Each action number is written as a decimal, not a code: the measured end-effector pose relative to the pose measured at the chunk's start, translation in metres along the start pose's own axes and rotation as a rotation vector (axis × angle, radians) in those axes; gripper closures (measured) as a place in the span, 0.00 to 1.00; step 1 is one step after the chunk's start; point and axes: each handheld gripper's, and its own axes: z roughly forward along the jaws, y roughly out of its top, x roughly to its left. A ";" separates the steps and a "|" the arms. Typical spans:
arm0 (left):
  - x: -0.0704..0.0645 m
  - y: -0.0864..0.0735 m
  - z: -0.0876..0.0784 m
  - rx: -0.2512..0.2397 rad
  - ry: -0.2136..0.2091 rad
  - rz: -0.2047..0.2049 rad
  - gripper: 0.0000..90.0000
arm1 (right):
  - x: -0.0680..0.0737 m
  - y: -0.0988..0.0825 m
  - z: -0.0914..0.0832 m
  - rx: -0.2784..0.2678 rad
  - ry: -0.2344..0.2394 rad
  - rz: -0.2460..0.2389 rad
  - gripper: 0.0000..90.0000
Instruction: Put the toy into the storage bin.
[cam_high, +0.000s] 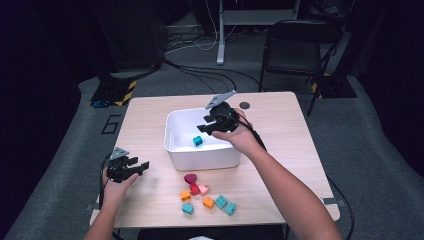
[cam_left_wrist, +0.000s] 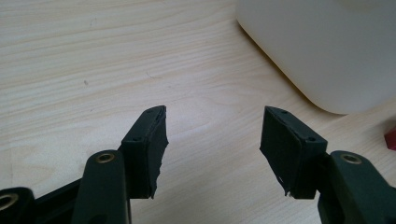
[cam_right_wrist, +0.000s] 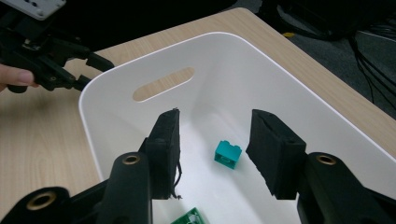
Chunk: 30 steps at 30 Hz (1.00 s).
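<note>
A white bin (cam_high: 200, 161) stands at the middle of the wooden table (cam_high: 280, 145). A teal brick (cam_high: 198, 141) lies on its floor. My right gripper (cam_high: 207, 125) hovers over the bin's far right part, open and with nothing between its pads. In the right gripper view the open right gripper (cam_right_wrist: 215, 114) looks down at the teal brick (cam_right_wrist: 228, 154), with a green brick (cam_right_wrist: 189, 218) at the bottom edge. My left gripper (cam_high: 141, 165) rests open near the table's left front, pointing toward the bin. Bare wood shows between the left gripper's (cam_left_wrist: 215, 112) pads.
In front of the bin lies a cluster of several loose bricks: dark red (cam_high: 190, 178), pink (cam_high: 202, 189), orange (cam_high: 208, 202) and teal (cam_high: 230, 208). A red brick (cam_left_wrist: 391, 139) peeks in beside the bin's corner (cam_left_wrist: 327, 51). A black chair (cam_high: 295, 47) stands beyond the table.
</note>
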 end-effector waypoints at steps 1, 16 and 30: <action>0.000 0.000 0.000 0.000 0.000 0.000 0.45 | 0.000 0.000 0.000 0.000 0.000 0.000 0.59; -0.001 -0.001 0.000 -0.001 0.001 -0.003 0.45 | 0.026 -0.019 -0.043 -0.069 0.038 -0.028 0.59; -0.001 -0.001 0.000 0.000 0.002 -0.006 0.45 | 0.050 -0.055 -0.052 -0.115 0.030 -0.048 0.59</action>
